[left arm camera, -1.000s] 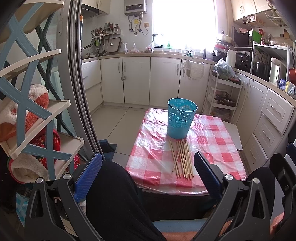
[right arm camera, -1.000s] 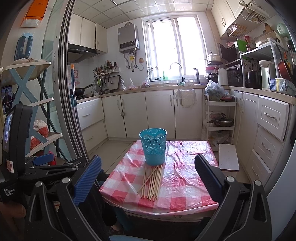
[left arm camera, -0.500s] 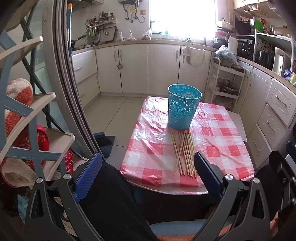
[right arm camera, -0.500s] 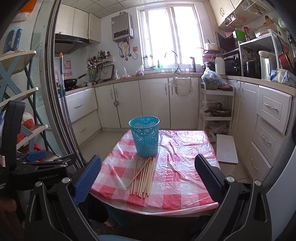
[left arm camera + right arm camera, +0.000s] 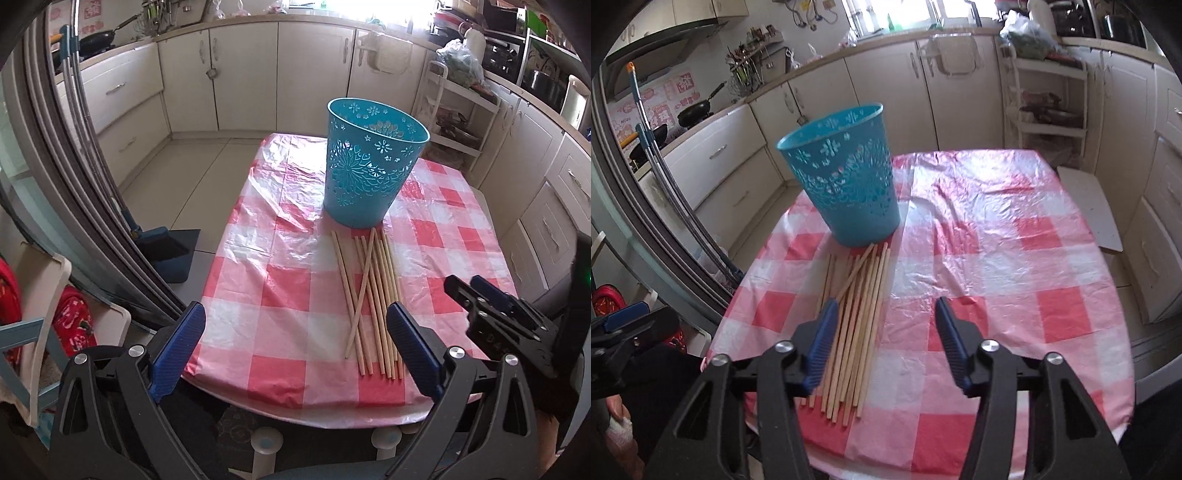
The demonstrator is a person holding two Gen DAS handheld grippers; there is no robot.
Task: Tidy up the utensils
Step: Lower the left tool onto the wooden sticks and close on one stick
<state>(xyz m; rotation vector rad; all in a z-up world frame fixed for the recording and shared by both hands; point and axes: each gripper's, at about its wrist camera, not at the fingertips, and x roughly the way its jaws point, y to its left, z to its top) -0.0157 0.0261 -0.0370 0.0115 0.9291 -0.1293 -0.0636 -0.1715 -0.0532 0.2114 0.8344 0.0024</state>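
Chopsticks (image 5: 371, 295): pale wooden sticks, lying in a loose bundle on the bench (image 5: 258, 295) near its front edge; one stick crosses the others on a diagonal. Far ends sit just in front of the teal perforated basket (image 5: 369, 166), upright, mouth open. Bench cover: red-and-white checked plastic, wrinkled. Left claw (image 5: 295, 343): jaws wide apart, holding nothing, at the front edge. Right claw (image 5: 884, 332): jaws apart, holding nothing, left finger over the bundle's near ends.
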